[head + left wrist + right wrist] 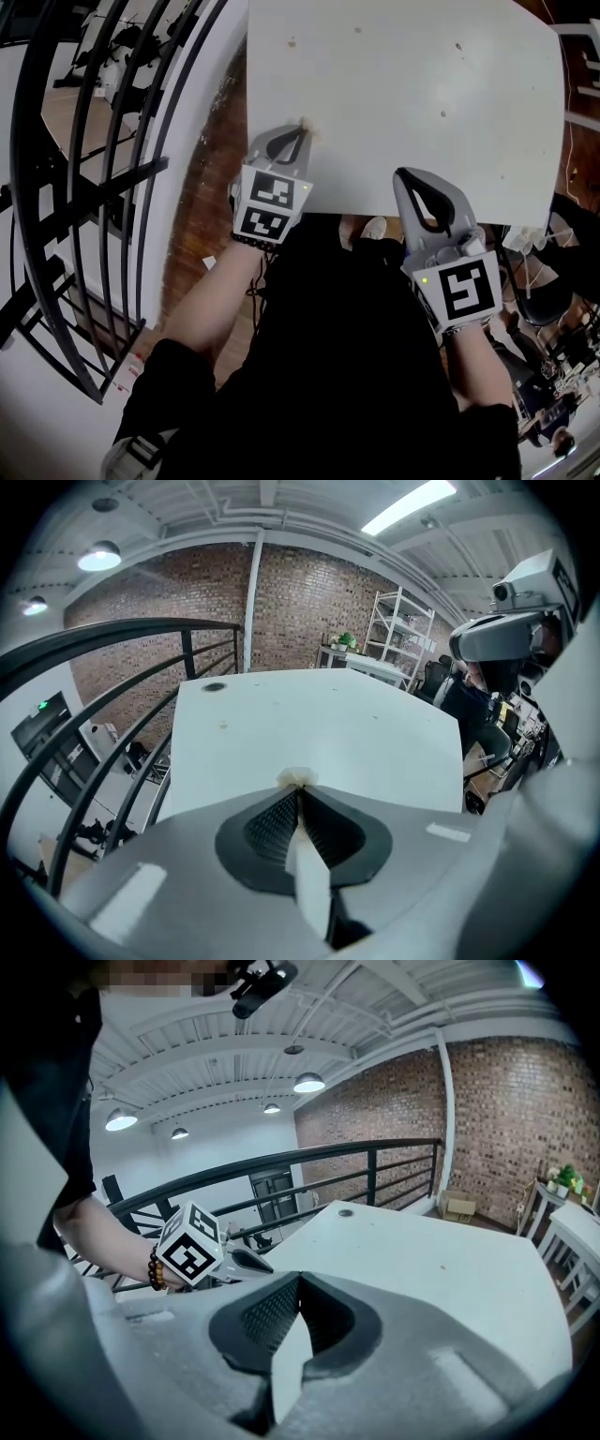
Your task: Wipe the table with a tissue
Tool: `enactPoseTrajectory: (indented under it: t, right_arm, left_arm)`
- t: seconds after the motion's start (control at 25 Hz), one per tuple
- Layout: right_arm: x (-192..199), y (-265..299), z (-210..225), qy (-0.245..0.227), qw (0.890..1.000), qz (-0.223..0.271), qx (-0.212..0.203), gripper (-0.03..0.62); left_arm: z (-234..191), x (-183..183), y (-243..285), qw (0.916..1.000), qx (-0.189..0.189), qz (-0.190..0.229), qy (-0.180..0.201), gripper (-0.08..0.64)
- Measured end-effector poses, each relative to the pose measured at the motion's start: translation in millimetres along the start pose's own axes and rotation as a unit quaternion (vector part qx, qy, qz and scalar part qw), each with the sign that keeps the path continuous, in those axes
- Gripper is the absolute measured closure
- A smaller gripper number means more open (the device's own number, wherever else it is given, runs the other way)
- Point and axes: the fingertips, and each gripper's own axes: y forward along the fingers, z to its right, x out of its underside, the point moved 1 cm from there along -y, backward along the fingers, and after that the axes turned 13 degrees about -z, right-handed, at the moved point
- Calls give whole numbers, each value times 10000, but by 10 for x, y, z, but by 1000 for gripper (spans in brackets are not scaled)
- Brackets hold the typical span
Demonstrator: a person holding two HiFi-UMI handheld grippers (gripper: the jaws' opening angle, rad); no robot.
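Observation:
A small crumpled tissue (309, 126) is pinched at the tips of my left gripper (302, 130), which rests at the near left part of the white table (422, 103). In the left gripper view the tissue (298, 777) pokes out past the nearly closed jaws of that gripper (298, 788), against the table (309, 724). My right gripper (401, 174) is shut and empty, over the table's near edge at the right. In its own view the right gripper (298, 1281) has its jaws together, and the left gripper (255, 1265) shows beside it.
A few small brown spots (443, 114) mark the tabletop. A black curved railing (103, 141) runs along the left. A round hole (214, 687) sits at the table's far corner. Shelves and chairs (398, 630) stand beyond the table; cables and clutter (544, 281) lie at the right.

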Motion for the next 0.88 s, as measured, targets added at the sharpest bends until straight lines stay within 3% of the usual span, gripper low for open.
enactPoseTrajectory:
  t: [0.88]
  right_arm:
    - [-28, 120, 132, 55, 9997, 115, -223, 601]
  left_arm:
    - [-192, -34, 223, 9989, -227, -400, -34, 526]
